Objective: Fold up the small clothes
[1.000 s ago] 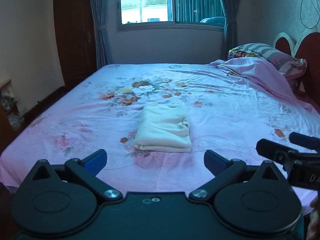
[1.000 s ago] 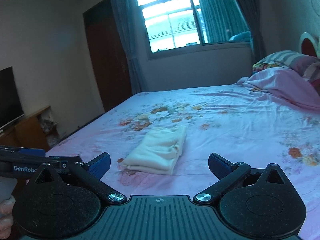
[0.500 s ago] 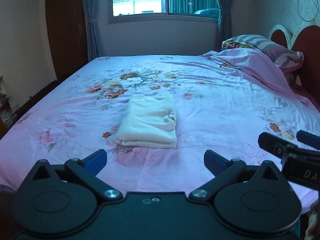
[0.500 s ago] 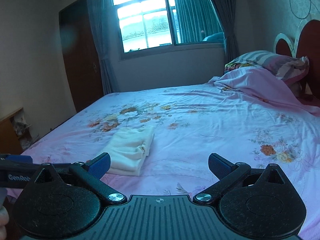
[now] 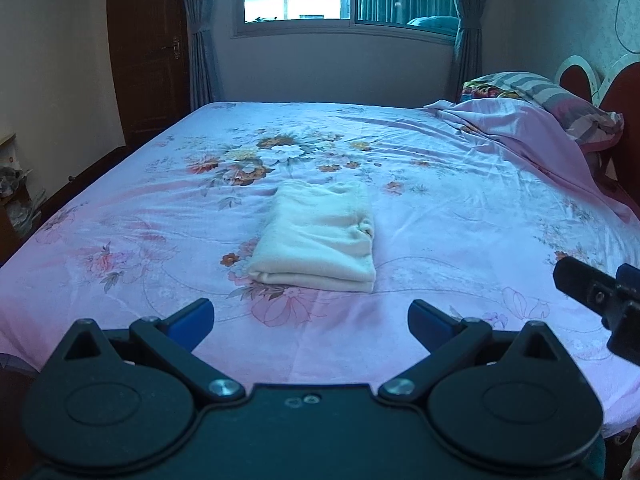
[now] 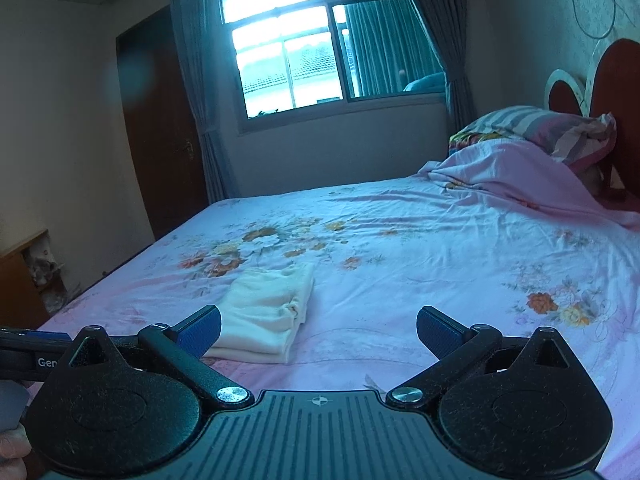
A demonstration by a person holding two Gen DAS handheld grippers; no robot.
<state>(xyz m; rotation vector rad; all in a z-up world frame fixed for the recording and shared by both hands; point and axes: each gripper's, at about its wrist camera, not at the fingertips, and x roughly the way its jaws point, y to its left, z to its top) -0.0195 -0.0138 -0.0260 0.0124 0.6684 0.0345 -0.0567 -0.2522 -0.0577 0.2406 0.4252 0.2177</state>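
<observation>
A cream garment (image 5: 320, 236) lies folded into a neat rectangle on the pink floral bedsheet (image 5: 460, 216), near the bed's front edge. My left gripper (image 5: 310, 320) is open and empty, held back from the garment, which sits straight ahead of it. In the right wrist view the same folded garment (image 6: 268, 314) lies ahead and to the left. My right gripper (image 6: 318, 330) is open with nothing between its fingers. The right gripper's black fingers (image 5: 592, 288) show at the right edge of the left wrist view.
A rumpled pink blanket (image 5: 532, 136) and striped pillows (image 6: 536, 128) lie at the bed's right end by a red headboard (image 6: 616, 96). Behind the bed are a curtained window (image 6: 300, 56) and a dark wooden door (image 5: 148, 48). A low cabinet (image 6: 20, 280) stands at left.
Both grippers have shifted and turned slightly while staying back from the bed; the folded garment has not moved. Both grippers stayed open.
</observation>
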